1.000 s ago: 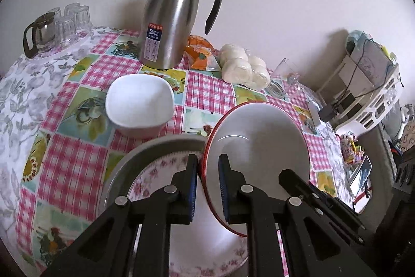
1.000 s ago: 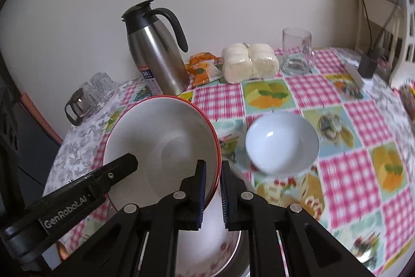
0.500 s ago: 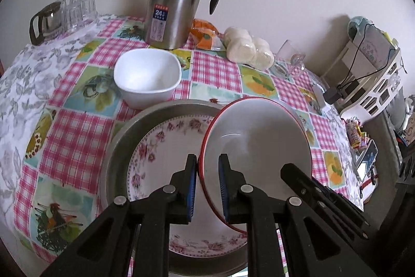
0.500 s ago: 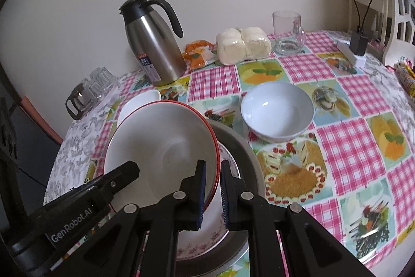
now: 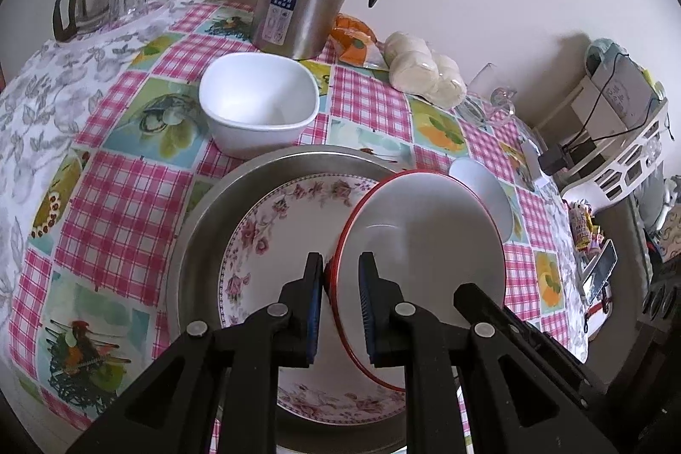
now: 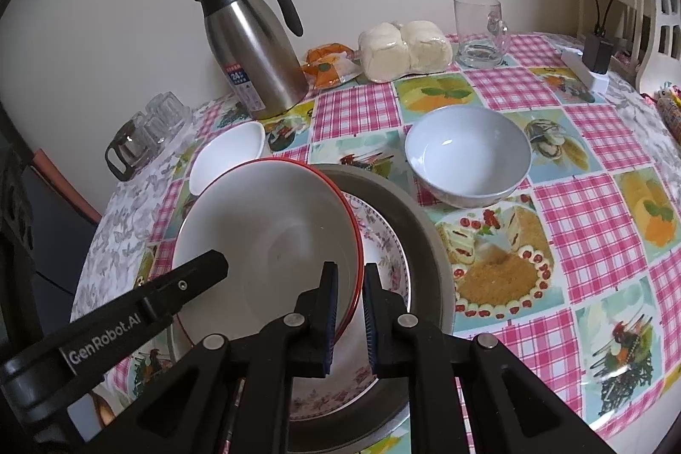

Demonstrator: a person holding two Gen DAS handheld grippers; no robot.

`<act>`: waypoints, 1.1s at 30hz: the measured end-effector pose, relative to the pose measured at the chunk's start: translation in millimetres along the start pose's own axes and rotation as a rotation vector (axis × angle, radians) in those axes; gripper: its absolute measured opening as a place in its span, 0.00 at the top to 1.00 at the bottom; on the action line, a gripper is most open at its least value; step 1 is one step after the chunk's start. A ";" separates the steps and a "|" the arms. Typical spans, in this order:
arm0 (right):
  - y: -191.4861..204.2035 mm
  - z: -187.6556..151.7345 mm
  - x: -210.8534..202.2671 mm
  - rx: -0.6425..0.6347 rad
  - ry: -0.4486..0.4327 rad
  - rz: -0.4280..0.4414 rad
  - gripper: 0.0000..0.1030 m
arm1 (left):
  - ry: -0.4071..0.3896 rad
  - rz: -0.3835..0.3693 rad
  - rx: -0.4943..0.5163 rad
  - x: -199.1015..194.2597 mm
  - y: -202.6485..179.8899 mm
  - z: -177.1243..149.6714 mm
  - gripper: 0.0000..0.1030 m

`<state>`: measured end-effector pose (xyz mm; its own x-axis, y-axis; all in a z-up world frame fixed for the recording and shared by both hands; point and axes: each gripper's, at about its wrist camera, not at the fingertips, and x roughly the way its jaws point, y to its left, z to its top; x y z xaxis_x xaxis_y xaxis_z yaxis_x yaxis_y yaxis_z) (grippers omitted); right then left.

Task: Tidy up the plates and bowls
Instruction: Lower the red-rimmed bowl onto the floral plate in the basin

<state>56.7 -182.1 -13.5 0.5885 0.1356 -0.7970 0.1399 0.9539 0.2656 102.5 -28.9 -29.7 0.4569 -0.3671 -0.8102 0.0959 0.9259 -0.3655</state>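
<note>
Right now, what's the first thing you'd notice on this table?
The big red-rimmed bowl, pinched on opposite edges by the left gripper and right gripper, just above a flowery plate in a metal pan. Behind stands a shiny steel jug by the wall.

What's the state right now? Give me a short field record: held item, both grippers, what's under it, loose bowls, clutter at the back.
held item: red-rimmed bowl, tilted, gripped at opposite rims
left gripper: shut on the bowl's rim
right gripper: shut on the bowl's rim
underneath: floral plate lying in a metal pan
loose bowls: square white bowl and round white bowl, both on the tablecloth, outside the pan
back clutter: steel thermos jug, bagged buns, glass mug
</note>
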 end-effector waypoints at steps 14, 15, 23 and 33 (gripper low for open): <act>7.3 -3.9 12.0 -0.005 0.027 0.006 0.86 | 0.019 -0.011 -0.050 6.6 16.1 2.3 0.85; 7.4 -4.0 12.3 -0.005 0.027 0.007 0.86 | 0.020 -0.011 -0.053 7.1 16.7 2.4 0.85; 6.5 -3.7 15.1 0.005 0.023 0.020 0.85 | 0.016 -0.018 -0.064 8.3 18.1 3.8 0.84; 4.7 -2.9 18.7 0.036 0.026 0.052 0.82 | 0.023 -0.017 -0.090 9.3 19.8 4.6 0.79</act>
<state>66.1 -174.3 -28.7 0.5750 0.1921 -0.7953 0.1388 0.9351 0.3262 112.7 -13.5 -42.4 0.4356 -0.3857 -0.8133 0.0230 0.9080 -0.4183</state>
